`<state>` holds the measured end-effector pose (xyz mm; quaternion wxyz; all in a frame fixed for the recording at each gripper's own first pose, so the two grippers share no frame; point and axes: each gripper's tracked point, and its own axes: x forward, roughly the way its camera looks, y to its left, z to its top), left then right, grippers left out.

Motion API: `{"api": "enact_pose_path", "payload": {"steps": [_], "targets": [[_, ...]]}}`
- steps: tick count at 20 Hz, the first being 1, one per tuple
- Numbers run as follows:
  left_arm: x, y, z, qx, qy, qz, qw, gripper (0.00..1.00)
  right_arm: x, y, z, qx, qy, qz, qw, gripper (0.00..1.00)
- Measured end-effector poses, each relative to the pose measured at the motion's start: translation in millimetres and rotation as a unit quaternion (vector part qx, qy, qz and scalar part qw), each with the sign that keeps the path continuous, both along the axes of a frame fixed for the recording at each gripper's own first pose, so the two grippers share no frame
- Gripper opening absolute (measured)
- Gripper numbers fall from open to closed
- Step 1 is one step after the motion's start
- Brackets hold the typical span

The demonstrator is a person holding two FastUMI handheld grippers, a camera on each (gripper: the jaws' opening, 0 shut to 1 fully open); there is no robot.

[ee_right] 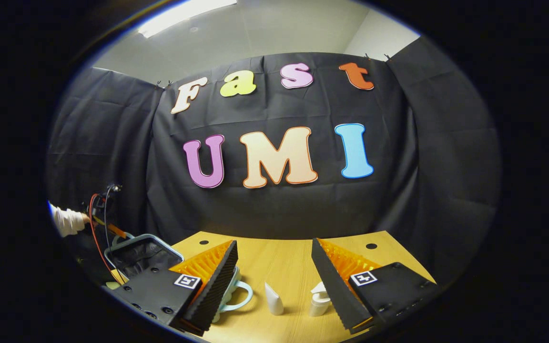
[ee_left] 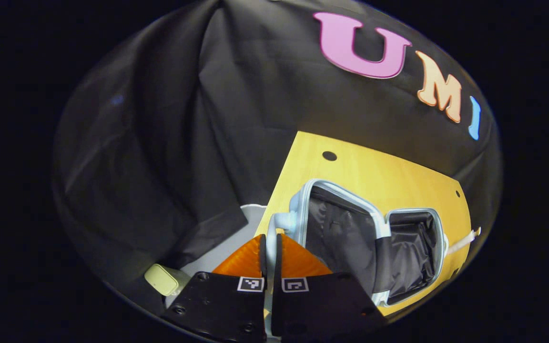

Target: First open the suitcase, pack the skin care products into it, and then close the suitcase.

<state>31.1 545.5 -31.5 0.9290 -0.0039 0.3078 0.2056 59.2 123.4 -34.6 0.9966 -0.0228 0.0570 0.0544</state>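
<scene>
I have the suitcase lying open on the table, both dark-lined halves spread flat, so the packing step is what I judge comes next. My left hand-held gripper is clenched with its fingers nearly together and nothing between them, hanging just off the suitcase's near corner. My right hand-held gripper is released, jaws wide, and beyond its fingertips, well to the right of the suitcase, stand a small white tube and a white pump bottle; a pale blue looped piece sits just beside the left finger. My worry is the grasp: both products are narrow and upright, and standing close together, so closing on one could knock the other over or send it rolling off the table. A loose pinch on the tapered tube could let it slip during the carry toward the suitcase. I also see a sleeve and cables behind the suitcase, which might snag.
</scene>
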Motion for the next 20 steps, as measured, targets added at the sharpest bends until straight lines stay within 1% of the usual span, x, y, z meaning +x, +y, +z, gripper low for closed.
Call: {"api": "enact_pose_path", "payload": {"steps": [4,6,8,10,11,12,13,14,16,17,18,19,20], "targets": [[-2,28,-46,-0.049,-0.003,0.031,0.998,0.00,4,-4,-9,-0.002,0.016,-0.010,1.000,0.98],[-2,36,-58,-0.069,-0.008,0.036,0.997,0.00,5,-4,-16,-0.007,0.028,-0.010,1.000,0.98],[-3,43,-70,-0.065,0.001,0.039,0.997,0.00,6,-4,-22,-0.010,0.037,-0.009,0.999,0.98],[-3,46,-75,-0.056,0.005,0.045,0.997,0.06,7,-5,-24,-0.013,0.042,-0.009,0.999,0.98],[-3,50,-67,-0.043,-0.004,0.050,0.998,0.09,6,-7,-24,-0.015,0.040,-0.010,0.999,0.98],[2,54,-60,-0.037,-0.017,0.047,0.998,0.10,6,-9,-26,-0.015,0.040,-0.011,0.999,0.98],[-2,50,-43,-0.022,-0.034,0.047,0.998,0.19,5,-11,-26,-0.016,0.040,-0.012,0.999,0.98],[0,44,-26,-0.008,-0.053,0.039,0.998,0.48,4,-15,-27,-0.017,0.039,-0.015,0.999,0.98],[4,26,16,0.046,-0.096,0.018,0.994,0.82,1,-21,-26,-0.013,0.036,-0.018,0.999,0.98],[1,5,38,0.071,-0.115,0.001,0.991,0.99,0,-25,-26,-0.011,0.036,-0.020,0.999,0.98],[4,-17,57,0.097,-0.133,-0.017,0.986,0.95,-1,-30,-29,-0.008,0.038,-0.022,0.999,0.98],[9,-38,75,0.117,-0.152,-0.033,0.981,0.95,-1,-34,-30,-0.006,0.039,-0.025,0.999,0.98],[13,-67,91,0.127,-0.177,-0.049,0.975,0.95,-1,-38,-31,-0.004,0.040,-0.026,0.999,0.98]]}}
